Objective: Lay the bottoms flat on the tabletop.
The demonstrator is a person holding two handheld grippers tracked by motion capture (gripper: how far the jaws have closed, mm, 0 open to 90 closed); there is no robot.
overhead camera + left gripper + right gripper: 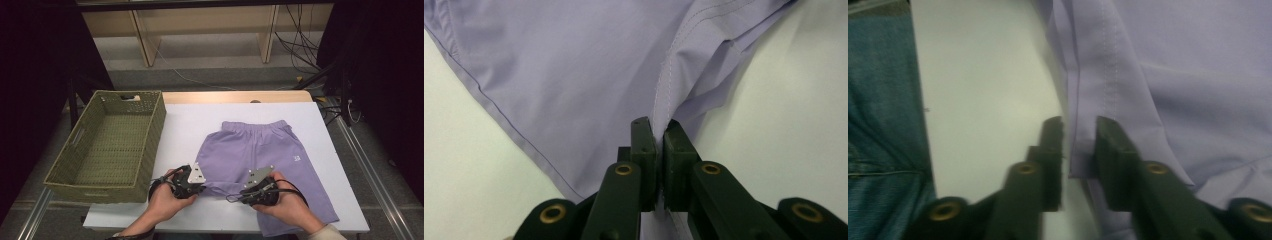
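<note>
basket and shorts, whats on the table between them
Nothing: in the high view a bare strip of white table separates the basket from the purple shorts. The left gripper sits nearer the person, at the shorts' hem.

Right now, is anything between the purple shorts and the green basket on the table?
Nothing visible. Bare white table separates the purple shorts from the green basket, whose inside looks empty.

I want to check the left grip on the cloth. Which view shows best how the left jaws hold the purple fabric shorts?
The left gripper view: the left gripper is shut on a stitched seam of the purple fabric shorts. The high view shows the whole shorts, with that gripper at a leg hem. The right gripper view shows another hem.
</note>
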